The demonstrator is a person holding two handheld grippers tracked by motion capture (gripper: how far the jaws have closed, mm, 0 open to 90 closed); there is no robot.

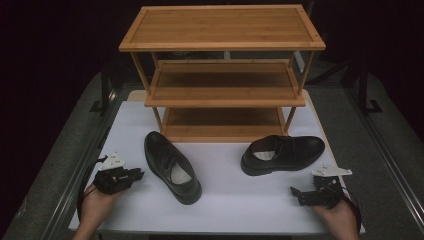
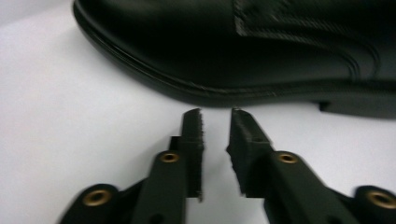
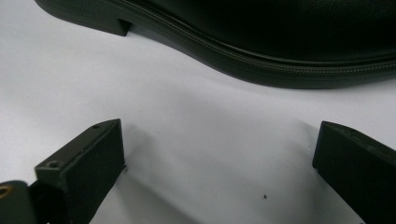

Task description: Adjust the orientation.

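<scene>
Shoes: left shoe (image 1: 172,166) and right shoe (image 1: 282,153) on the worktop (image 1: 230,200), before the rack (image 1: 222,75).
Handling: stiff, smooth leather; you'd best grip the collar.
Fingers: left gripper (image 2: 216,116) nearly together, right gripper (image 3: 217,140) wide apart, both empty.

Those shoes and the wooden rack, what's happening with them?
A person holds a hand-held gripper in each hand at a white table. The left hand-held gripper, jaws nearly closed on nothing, points at the left shoe. The right hand-held gripper, jaws wide open, faces the right shoe. Both shoes lie untouched before the wooden rack.
</scene>
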